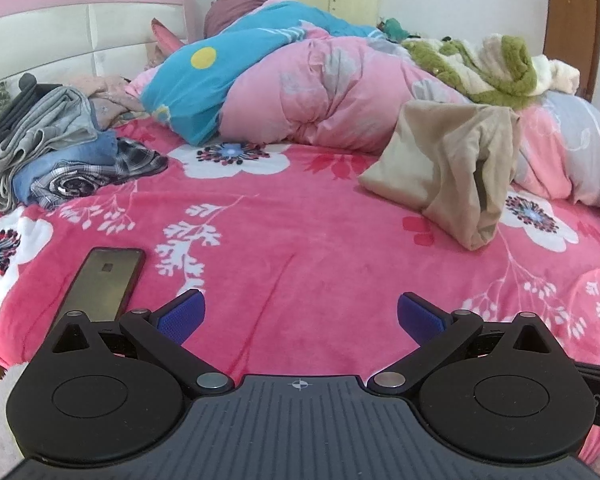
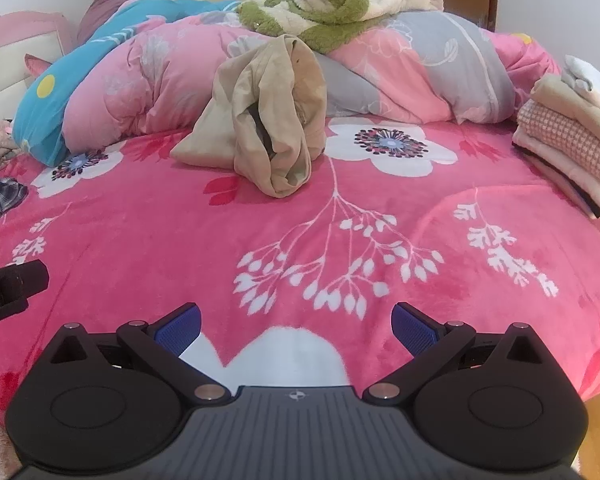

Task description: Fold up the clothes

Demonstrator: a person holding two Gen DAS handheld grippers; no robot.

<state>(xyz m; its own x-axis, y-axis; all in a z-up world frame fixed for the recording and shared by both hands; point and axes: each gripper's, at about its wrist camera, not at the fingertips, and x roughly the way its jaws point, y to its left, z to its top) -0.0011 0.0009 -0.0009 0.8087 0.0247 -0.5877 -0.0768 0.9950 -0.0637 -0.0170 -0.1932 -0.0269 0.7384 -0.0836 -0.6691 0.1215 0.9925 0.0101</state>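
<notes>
Pink floral fleece blanket (image 2: 148, 236) covers the bed, its near centre left bare as folding space. Crumpled beige garment (image 2: 268, 120) lies far-centre, unfolded, against the quilt. Left gripper (image 1: 300, 314) and right gripper (image 2: 296, 326) hover near, fingers spread, empty.

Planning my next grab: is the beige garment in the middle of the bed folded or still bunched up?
Bunched up, not folded. The beige garment sits in a crumpled heap against the pink duvet, its fabric rising in loose uneven folds. Neither gripper touches it.
</notes>
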